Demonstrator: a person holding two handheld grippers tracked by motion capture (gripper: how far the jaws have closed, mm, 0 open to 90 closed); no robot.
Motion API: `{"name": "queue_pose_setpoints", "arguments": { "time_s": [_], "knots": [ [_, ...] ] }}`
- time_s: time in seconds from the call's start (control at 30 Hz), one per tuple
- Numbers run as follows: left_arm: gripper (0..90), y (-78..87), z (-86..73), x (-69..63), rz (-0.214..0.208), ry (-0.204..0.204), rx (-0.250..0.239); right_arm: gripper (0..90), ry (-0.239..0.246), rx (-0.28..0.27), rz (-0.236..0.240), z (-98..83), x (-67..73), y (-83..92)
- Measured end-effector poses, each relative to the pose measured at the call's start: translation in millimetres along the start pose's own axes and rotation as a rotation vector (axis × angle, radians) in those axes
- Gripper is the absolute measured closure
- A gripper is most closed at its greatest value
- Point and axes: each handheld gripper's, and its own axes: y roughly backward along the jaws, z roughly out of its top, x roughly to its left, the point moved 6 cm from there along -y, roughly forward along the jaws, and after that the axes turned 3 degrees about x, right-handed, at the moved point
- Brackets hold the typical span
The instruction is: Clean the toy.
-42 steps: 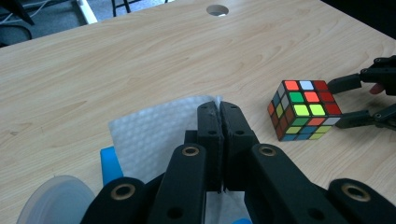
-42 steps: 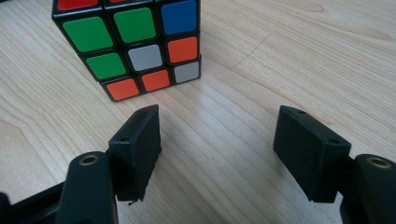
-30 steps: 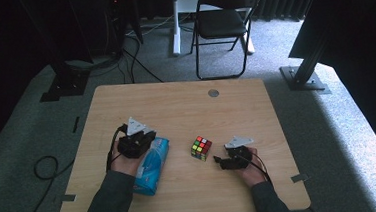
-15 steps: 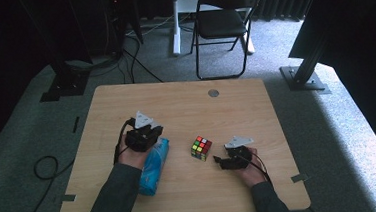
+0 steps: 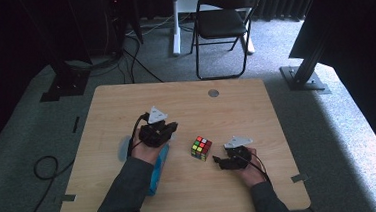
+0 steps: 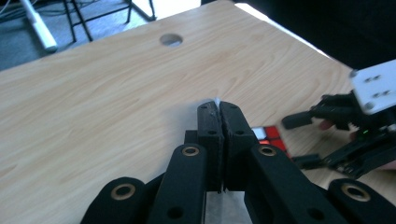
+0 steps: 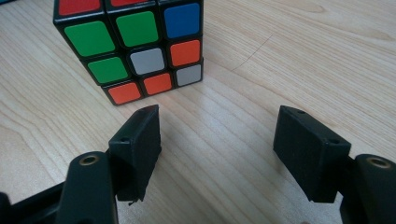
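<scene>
The left gripper (image 6: 218,112), jaws clenched on the edge of a thin white tissue (image 6: 215,100) just beyond the blue pack (image 5: 158,170), holds a light, limp, tear-prone sheet best pinched at its edge, while the right gripper (image 7: 217,116) stands released just short of the rigid cube (image 7: 140,51).
</scene>
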Motion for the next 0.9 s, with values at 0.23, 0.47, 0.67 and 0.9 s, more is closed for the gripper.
{"name": "queue_pose_setpoints", "arguments": {
  "time_s": [0.23,0.47,0.67,0.9],
  "knots": [
    [88.6,-15.5,11.1,-15.8,-0.029,-0.035,0.009,29.5,-0.003,0.002,-0.006,0.5,1.1,-0.8],
    [88.5,-30.7,15.0,-29.3,-0.055,-0.055,0.016,29.5,-0.005,0.001,-0.006,0.5,1.2,-0.8],
    [88.5,-36.2,24.1,-42.4,-0.106,-0.056,-0.004,29.5,-0.005,0.001,-0.005,0.5,1.3,-0.8],
    [87.8,-43.3,25.1,-52.8,-0.140,-0.073,-0.001,29.5,-0.004,0.001,-0.005,0.5,1.3,-0.8]
  ]
}}
